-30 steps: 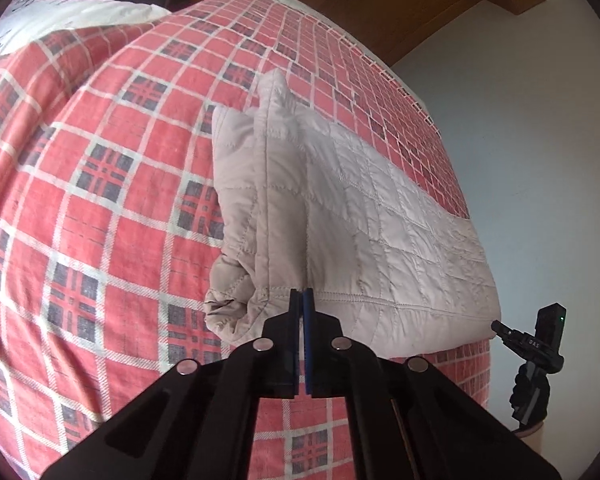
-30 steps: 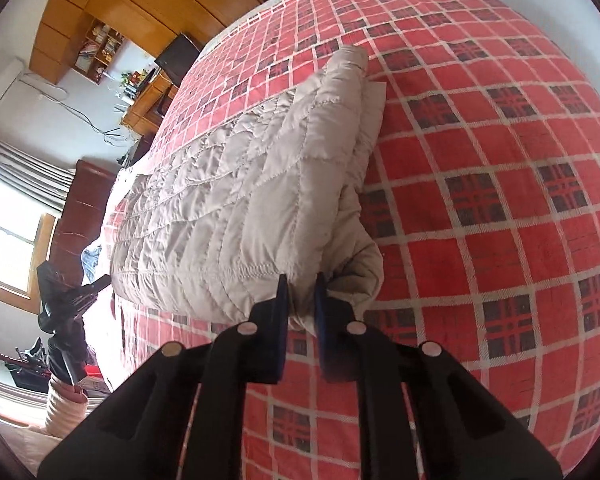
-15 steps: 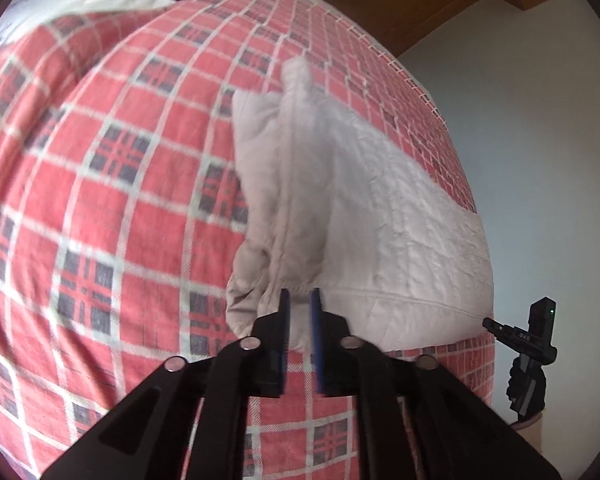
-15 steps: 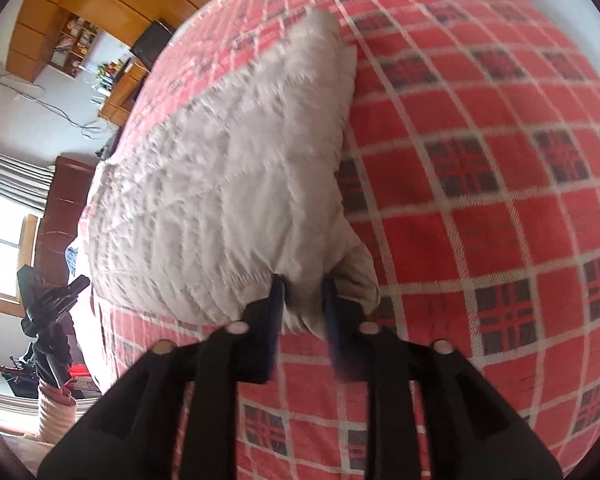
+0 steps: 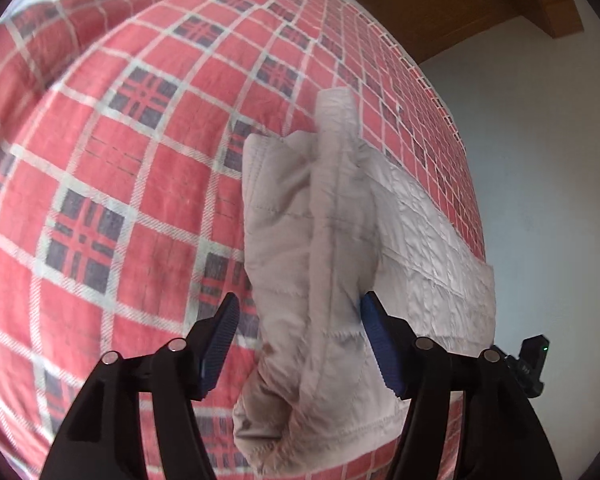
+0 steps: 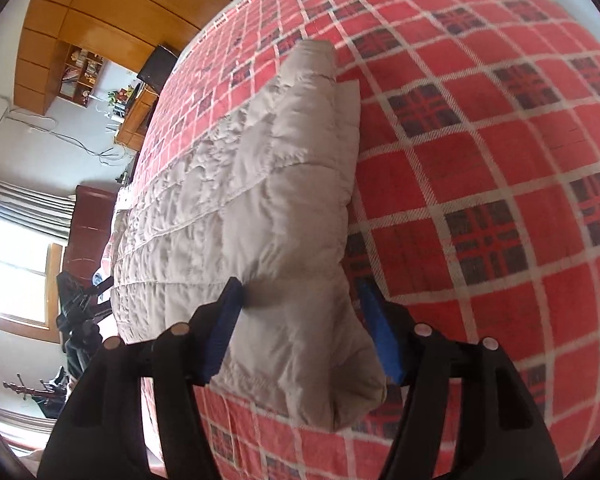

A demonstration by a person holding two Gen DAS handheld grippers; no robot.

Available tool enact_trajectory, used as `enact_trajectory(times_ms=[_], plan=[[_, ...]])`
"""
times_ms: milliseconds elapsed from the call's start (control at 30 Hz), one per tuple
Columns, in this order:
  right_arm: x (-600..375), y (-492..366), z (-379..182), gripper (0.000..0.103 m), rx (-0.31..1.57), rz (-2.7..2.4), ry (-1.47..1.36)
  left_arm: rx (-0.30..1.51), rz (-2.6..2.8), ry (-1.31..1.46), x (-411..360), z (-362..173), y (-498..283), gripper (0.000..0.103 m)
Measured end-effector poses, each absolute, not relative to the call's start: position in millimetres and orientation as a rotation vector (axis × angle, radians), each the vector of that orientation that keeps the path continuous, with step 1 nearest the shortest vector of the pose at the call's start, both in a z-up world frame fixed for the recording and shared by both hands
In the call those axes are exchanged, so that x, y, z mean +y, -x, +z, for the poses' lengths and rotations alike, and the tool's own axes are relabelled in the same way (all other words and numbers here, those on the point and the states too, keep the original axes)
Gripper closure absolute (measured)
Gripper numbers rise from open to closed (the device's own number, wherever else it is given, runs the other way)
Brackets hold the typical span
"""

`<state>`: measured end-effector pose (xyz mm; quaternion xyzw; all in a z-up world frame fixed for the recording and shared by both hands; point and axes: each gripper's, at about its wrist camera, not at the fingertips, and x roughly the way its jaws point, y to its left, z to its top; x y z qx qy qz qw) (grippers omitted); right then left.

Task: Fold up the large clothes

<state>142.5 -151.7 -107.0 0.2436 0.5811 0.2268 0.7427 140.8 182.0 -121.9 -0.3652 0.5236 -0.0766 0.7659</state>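
The pale beige quilted padded jacket (image 6: 260,208) lies folded into a thick oblong on the red plaid bedspread (image 6: 480,168), near the bed's edge. Both tools stand with jaws spread wide: the left gripper (image 5: 298,344) straddles one bunched corner, the right gripper (image 6: 300,332) the other, neither pinching cloth. The step looks like a release after a fold, though motion blur makes contact hard to judge. Next would likely come regripping the puffy, stitched hem for another fold
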Motion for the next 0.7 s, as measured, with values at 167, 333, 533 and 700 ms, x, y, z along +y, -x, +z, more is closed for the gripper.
enact_trajectory(times_ms=[167,333,533,700], plan=[[-149.6,-152.2,-122.3,0.038,1.291,0.525,-0.564,1.126,-0.219,0.878,187.9,-142.0,-152.4,0.032],[-140.5,-157.9,-134.7,0.038,1.310,0.576,-0.599,1.135,-0.309,0.878,169.0,-148.4,-164.3,0.029],[-130.6,-163.0,-137.7,0.050,1.302,0.613,-0.603,1.126,-0.322,0.839,156.6,-146.9,-162.2,0.055],[-132.2,-159.5,-124.8,0.082,1.281,0.664,-0.644,1.069,-0.364,0.870,153.4,-131.9,-150.2,0.081]])
